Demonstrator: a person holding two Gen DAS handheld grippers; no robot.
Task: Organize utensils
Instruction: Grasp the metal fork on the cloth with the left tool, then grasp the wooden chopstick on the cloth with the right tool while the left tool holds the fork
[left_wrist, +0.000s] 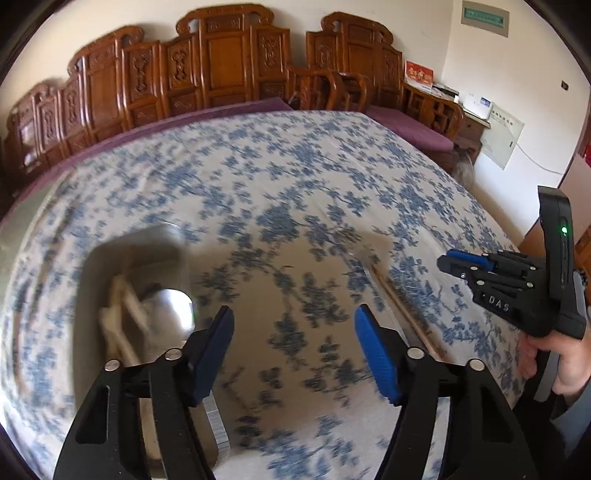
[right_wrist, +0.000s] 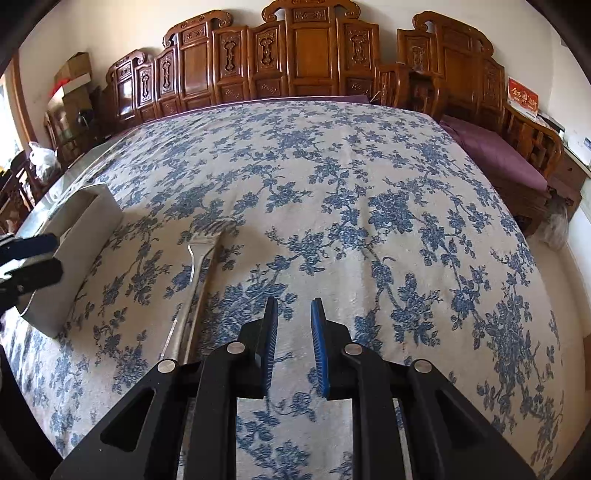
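Observation:
A metal fork (right_wrist: 195, 273) lies on the blue floral cloth with a wooden chopstick (right_wrist: 199, 295) beside it, just left of my right gripper (right_wrist: 294, 306), which is open and empty with a narrow gap. A shiny metal utensil box (right_wrist: 79, 254) stands at the left. In the blurred left wrist view the box (left_wrist: 122, 295) sits under my left gripper (left_wrist: 293, 317), with pale chopsticks (left_wrist: 122, 314) and a spoon bowl (left_wrist: 173, 310) inside. The left gripper is wide open and empty. The right gripper (left_wrist: 448, 260) shows at the right, and the fork and chopstick (left_wrist: 399, 302) lie beneath it.
The floral cloth (right_wrist: 332, 184) covers the whole table. Carved wooden chairs (right_wrist: 295, 55) with purple cushions (right_wrist: 495, 151) line the far and right sides. Boxes and a bag (right_wrist: 40, 155) stand at the far left.

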